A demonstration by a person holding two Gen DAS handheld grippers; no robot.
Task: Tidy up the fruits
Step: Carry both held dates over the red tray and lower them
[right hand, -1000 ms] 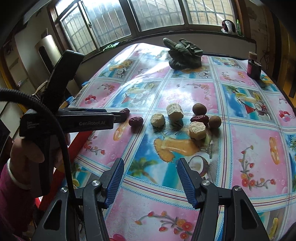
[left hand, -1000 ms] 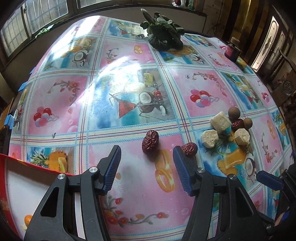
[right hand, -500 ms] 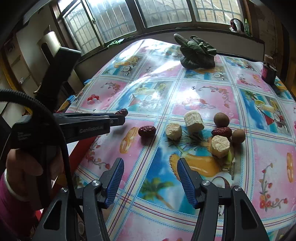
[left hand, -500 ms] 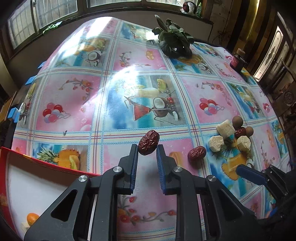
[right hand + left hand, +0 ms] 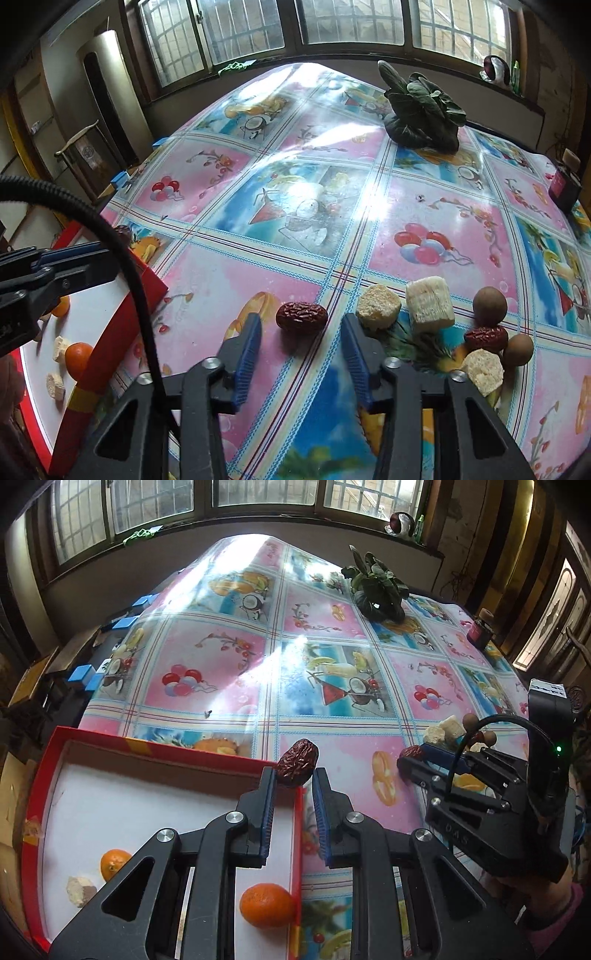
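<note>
Barred windows (image 5: 354,22) throw glare across the tablecloth (image 5: 332,206).

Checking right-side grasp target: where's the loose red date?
Right wrist view, lower centre: red date on the tablecloth between the closing right gripper fingers, left of the pale chunk.

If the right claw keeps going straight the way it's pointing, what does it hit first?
Most likely the red date lying on the tablecloth between the closing right claw fingers, though depth is uncertain.
</note>
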